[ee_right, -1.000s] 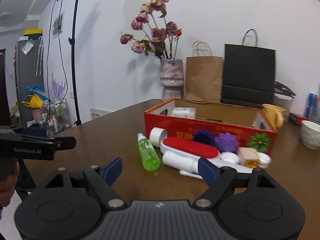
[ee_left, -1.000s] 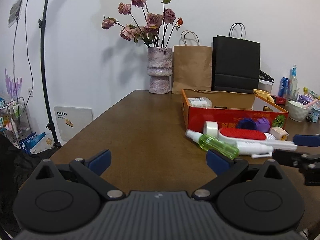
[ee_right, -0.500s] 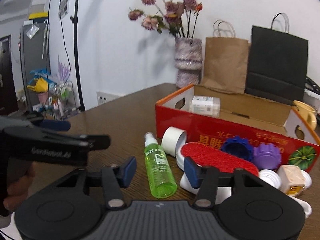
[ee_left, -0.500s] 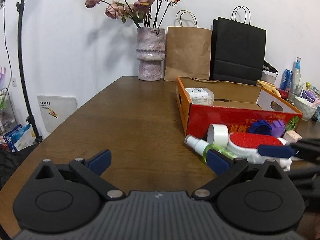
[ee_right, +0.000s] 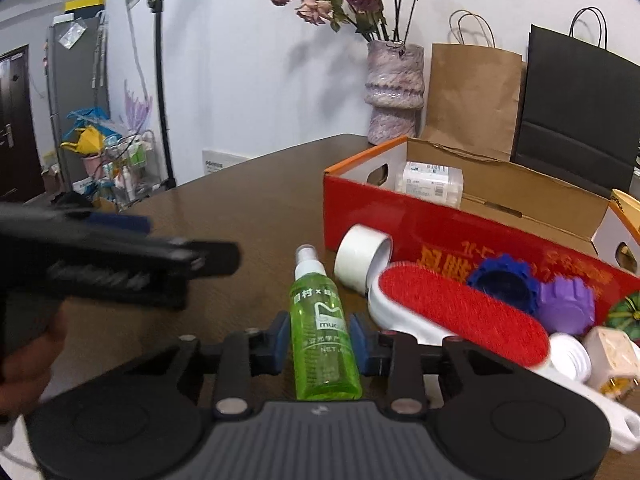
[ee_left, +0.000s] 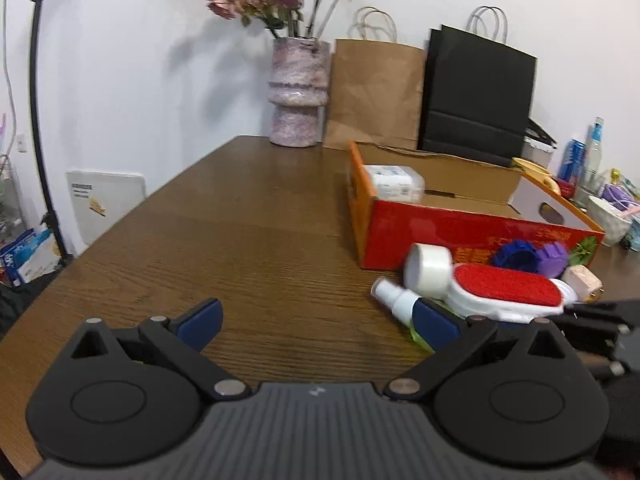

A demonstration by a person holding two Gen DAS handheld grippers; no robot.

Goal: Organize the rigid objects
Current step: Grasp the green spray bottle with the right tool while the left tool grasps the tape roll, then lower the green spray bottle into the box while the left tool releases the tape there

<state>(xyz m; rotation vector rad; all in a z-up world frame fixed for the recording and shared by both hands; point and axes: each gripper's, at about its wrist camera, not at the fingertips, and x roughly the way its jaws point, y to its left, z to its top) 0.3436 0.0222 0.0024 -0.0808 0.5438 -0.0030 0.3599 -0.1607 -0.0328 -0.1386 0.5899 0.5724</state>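
1. Green spray bottle (ee_right: 324,336) lies flat on the wood table (ee_right: 248,216), white nozzle pointing away. It sits between the blue pads (ee_right: 280,340) of the right gripper (ee_right: 320,346).
2. Right jaws: drawn in close on both sides of the bottle body. The pads appear to touch it, one per flank; the grip looks closed on the bottle.
3. Left gripper (ee_left: 316,322): jaws wide apart, nothing between them, only bare table (ee_left: 240,240) ahead. It is held low over the tabletop, left of the right gripper.
4. Just right of the right jaws: white tape roll (ee_right: 362,260) on its edge, touching a white brush with a red pad (ee_right: 460,316).
5. Beyond the brush, further right of the jaws: blue cap (ee_right: 502,282), purple cap (ee_right: 564,306), a small beige cube (ee_right: 610,354). All are close together, against the front wall of the box.
6. Red box (ee_right: 420,220) stands ahead and right of the right jaws, open top. A white packet (ee_right: 432,182) lies inside at its left end.
7. Far edge of the table: vase (ee_right: 394,92) with dried roses, brown bag (ee_right: 474,96), black bag (ee_right: 580,104).
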